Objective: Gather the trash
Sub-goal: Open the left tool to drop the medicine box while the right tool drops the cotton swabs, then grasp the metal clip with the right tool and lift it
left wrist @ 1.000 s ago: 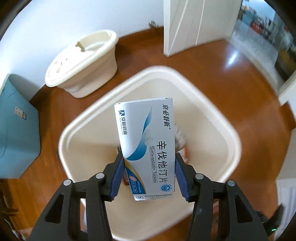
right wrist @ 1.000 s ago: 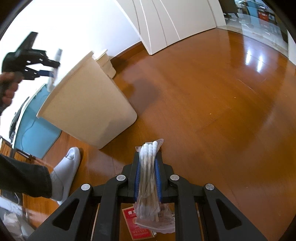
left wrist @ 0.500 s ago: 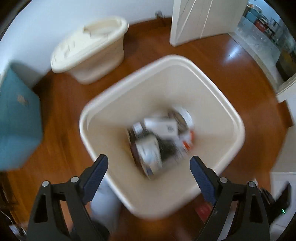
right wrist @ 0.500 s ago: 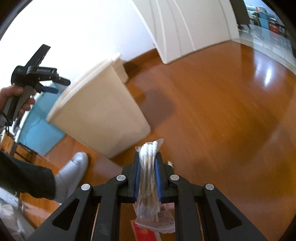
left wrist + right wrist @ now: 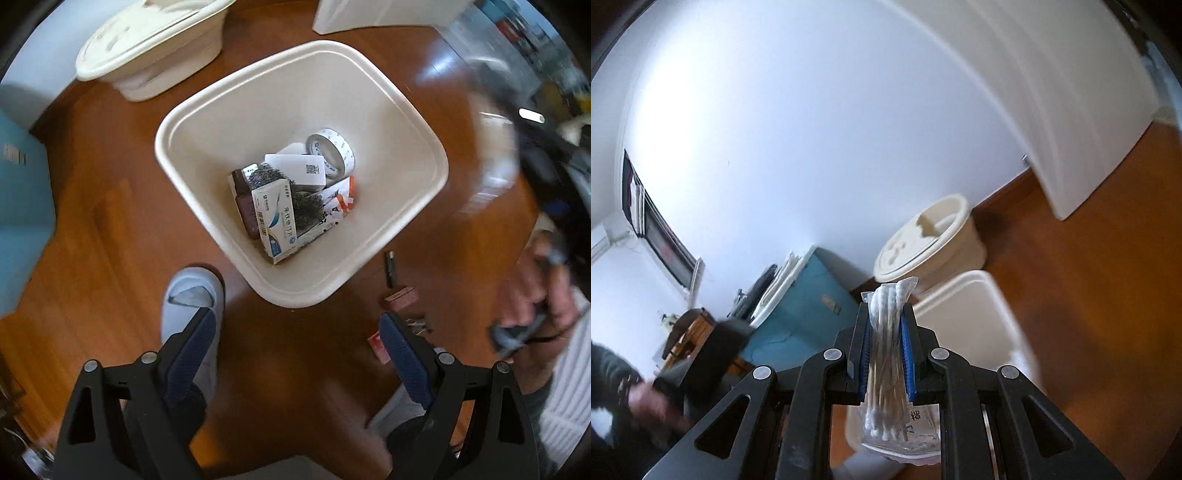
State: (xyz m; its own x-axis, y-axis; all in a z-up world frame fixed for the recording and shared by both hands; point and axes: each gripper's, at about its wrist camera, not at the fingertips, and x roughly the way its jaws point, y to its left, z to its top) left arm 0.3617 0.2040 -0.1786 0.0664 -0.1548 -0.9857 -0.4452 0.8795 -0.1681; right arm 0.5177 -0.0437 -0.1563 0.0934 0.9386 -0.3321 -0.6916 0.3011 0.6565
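The cream trash bin (image 5: 173,122) stands on the wooden floor, seen from straight above in the left wrist view. In it lie a white and blue medicine box (image 5: 275,218), a tape roll (image 5: 332,149) and other packets. My left gripper (image 5: 295,319) hangs above the bin's near rim, open and empty. My right gripper (image 5: 886,314) is shut on a clear packet of cotton swabs (image 5: 886,369), held in the air with the bin (image 5: 964,295) just beyond and below it. In the left wrist view, a blurred hand (image 5: 535,295) holds the right gripper at the right edge.
A lidded cream bucket (image 5: 155,48) stands beyond the bin, a teal cabinet (image 5: 22,206) to the left, a white door (image 5: 369,14) behind. A slippered foot (image 5: 192,295) is beside the bin. A small red box (image 5: 400,297), a red packet (image 5: 376,341) and a dark stick (image 5: 389,267) lie on the floor.
My left gripper opened and the medicine box dropped into the bin; the gripper then drew back and up. My right gripper rose from near the floor with the swab packet still in it.
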